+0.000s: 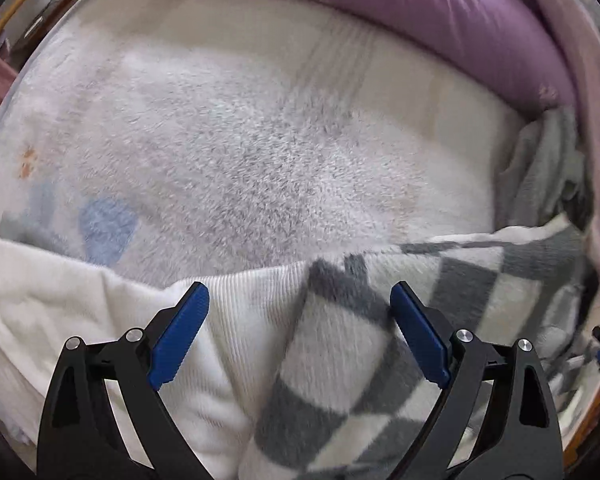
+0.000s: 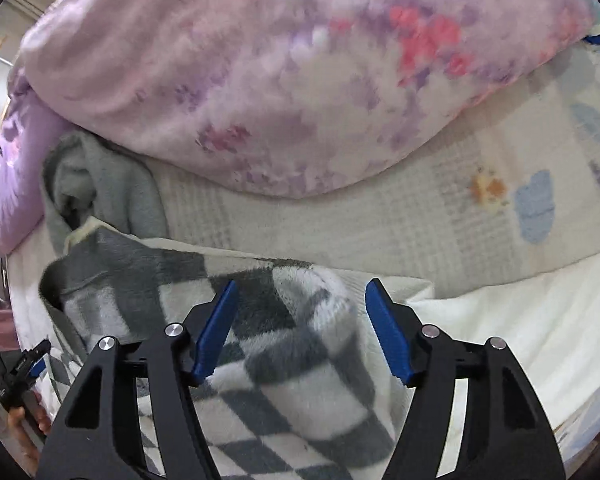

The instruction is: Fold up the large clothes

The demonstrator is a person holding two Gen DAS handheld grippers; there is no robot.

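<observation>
A fleece garment with a grey and white check outside (image 1: 352, 364) and a white ribbed lining (image 1: 236, 320) lies bunched on the bed. My left gripper (image 1: 300, 300) is open, its blue pads (image 1: 180, 332) wide apart just above the garment where lining meets check. In the right wrist view the same checked garment (image 2: 284, 344) lies under my right gripper (image 2: 302, 300), which is open with its pads (image 2: 388, 332) either side of a raised fold. Neither gripper holds anything.
The bed has a pale fuzzy blanket (image 1: 228, 152) with blue and orange patches. A purple duvet (image 1: 420, 12) lies at the far side, a floral pink quilt (image 2: 260, 72) is heaped close by, and a grey cloth (image 2: 96, 180) is crumpled beside it.
</observation>
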